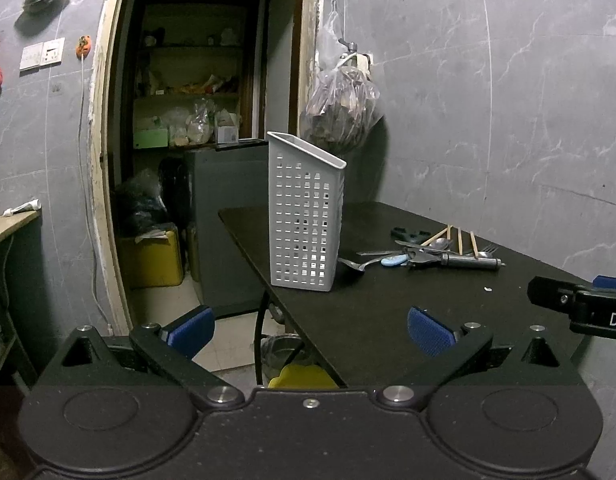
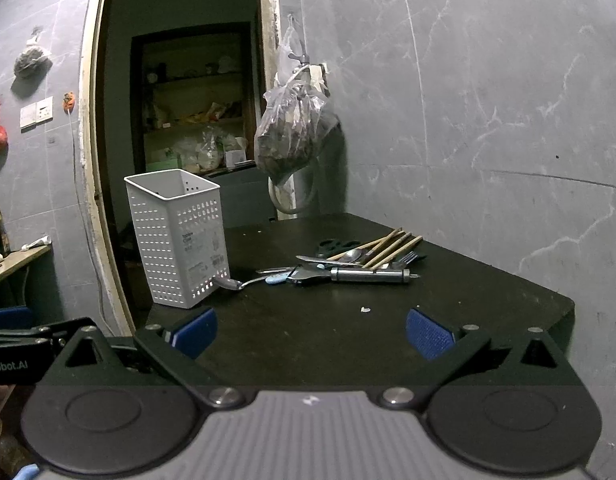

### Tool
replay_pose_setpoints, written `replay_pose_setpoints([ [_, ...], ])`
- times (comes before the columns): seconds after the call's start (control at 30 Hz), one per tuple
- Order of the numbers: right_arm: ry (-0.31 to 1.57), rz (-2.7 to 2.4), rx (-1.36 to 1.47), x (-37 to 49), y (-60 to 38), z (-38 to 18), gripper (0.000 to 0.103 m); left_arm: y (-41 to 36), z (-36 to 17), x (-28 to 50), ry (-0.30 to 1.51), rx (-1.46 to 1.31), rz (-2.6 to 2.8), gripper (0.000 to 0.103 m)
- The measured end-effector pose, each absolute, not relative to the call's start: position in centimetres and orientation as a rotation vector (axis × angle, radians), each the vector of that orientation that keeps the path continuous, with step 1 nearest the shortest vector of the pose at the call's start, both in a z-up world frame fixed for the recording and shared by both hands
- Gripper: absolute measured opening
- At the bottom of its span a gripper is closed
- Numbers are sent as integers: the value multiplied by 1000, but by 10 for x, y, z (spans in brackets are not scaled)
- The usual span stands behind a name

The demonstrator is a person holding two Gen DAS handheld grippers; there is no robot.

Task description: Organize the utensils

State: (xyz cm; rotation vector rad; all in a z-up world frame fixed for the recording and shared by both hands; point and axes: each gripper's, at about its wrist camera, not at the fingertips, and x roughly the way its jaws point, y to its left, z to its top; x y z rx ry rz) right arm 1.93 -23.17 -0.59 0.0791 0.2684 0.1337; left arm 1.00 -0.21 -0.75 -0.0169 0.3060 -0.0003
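Both grippers, left gripper (image 1: 311, 330) and right gripper (image 2: 311, 330), hang with jaws spread, empty. The utensil pile (image 2: 348, 262) lies on the table (image 2: 488, 300) at your right gripper's 12 o'clock, long axes mostly crosswise, white caddy (image 2: 179, 236) at 11. Right is nearer.

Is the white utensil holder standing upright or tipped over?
Upright. The white utensil holder stands on its base on the black table, open top facing up.

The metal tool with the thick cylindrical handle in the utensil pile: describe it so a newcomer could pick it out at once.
On the dark table, right of the white perforated caddy, lies a utensil pile. The metal tool lies along the pile's near edge, handle pointing right. Its thick, shiny cylindrical handle sets it apart from the thin wooden chopsticks behind it.
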Motion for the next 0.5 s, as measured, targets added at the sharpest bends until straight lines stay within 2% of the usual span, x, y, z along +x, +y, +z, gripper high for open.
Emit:
replay_pose_setpoints([
  [0.5,265,125,86,21,-232,-7,103,-3,-9,13,314,-16,1,102],
])
